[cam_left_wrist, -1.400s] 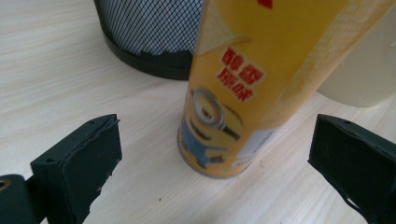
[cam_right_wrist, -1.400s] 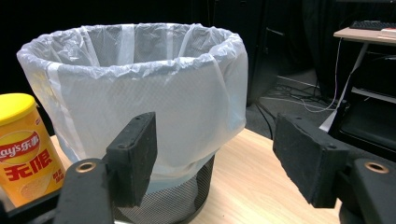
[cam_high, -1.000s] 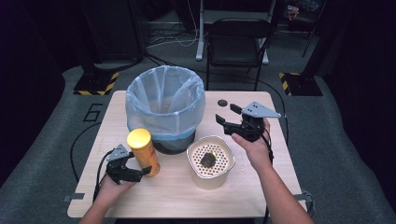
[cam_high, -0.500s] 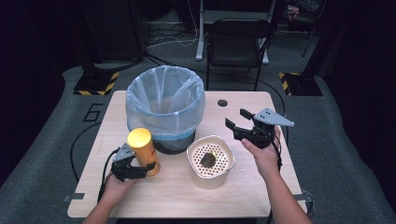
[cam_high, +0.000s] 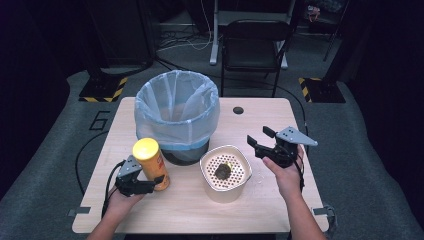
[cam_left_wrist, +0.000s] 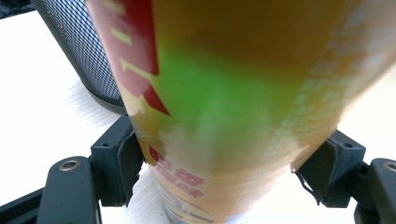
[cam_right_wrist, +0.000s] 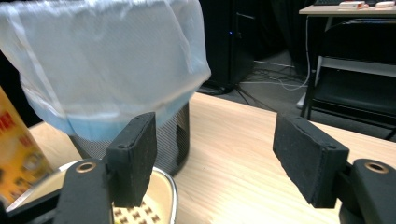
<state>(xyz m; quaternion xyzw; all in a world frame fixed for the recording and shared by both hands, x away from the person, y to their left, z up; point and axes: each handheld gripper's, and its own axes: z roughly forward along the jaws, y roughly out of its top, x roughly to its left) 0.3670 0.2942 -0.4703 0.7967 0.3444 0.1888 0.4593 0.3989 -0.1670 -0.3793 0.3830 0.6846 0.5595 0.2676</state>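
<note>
A: Where's the yellow can (cam_high: 150, 161) now?

B: Upright on the table (cam_high: 260, 210), clamped between the jaws of the left gripper (cam_high: 150, 186). In the left gripper view both pads press the can's (cam_left_wrist: 224, 107) lower wall from either side. A second ago those jaws stood wide around it; they have just been closing and now grip it.

A: And the left hand (cam_high: 120, 200) itself?

B: Low behind its gripper, forearm coming in from the near edge, gripper lying level and pointing across toward the can. It has barely shifted.

A: The other side?

B: The right gripper (cam_high: 260, 142) has come nearer the person and lower than a second ago. Its jaws are apart with nothing between them, pointing left. The right hand (cam_high: 285, 172) holds it just clear of the table.

A: What lies around it?

B: Just left of those open jaws sits the white perforated bowl (cam_high: 226, 172) with a dark lump inside. Beyond the bowl, ahead of both grippers, stands the mesh bin (cam_high: 177, 112) lined with a pale blue bag.
</note>
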